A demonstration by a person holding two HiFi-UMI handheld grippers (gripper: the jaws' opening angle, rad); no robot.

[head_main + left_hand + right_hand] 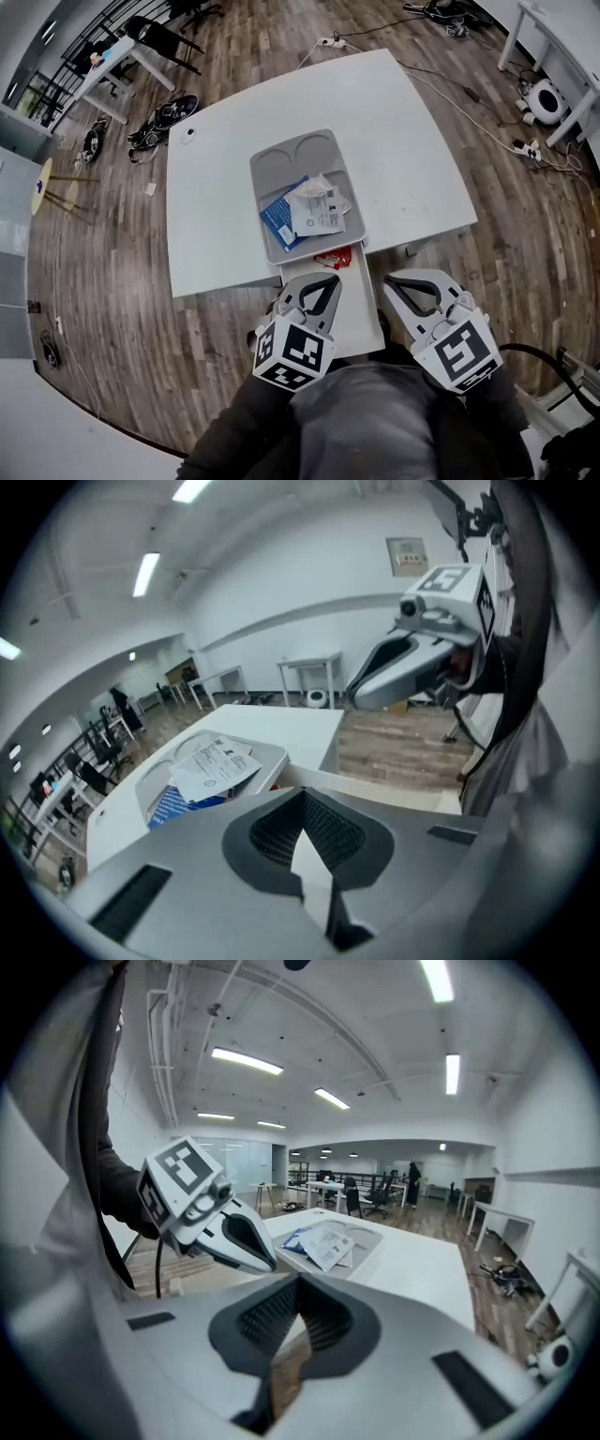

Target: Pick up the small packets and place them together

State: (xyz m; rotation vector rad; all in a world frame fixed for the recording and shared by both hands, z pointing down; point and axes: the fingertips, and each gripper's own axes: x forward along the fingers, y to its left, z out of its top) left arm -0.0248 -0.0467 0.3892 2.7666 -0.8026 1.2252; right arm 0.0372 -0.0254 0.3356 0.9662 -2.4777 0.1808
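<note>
While left tongs [326, 279] and right tongs [401, 279] sit clenched empty, packets [317, 208] piled on tray [298, 155] beyond

White square tabletop [403, 141] on dark wood-plank floor [103, 281], black office chair [161, 36] beyond its far-left corner, white desk [562, 33] beyond its far-right, fluorescent ceiling strips [246, 1061] overhead.

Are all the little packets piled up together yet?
Nearly. Done: the blue packet and white packets lie overlapping on the grey tray. In hand: nothing; the left claw and right claw are both shut and empty, near the person's body. Left: the red packet sits apart at the tray's near edge.
</note>
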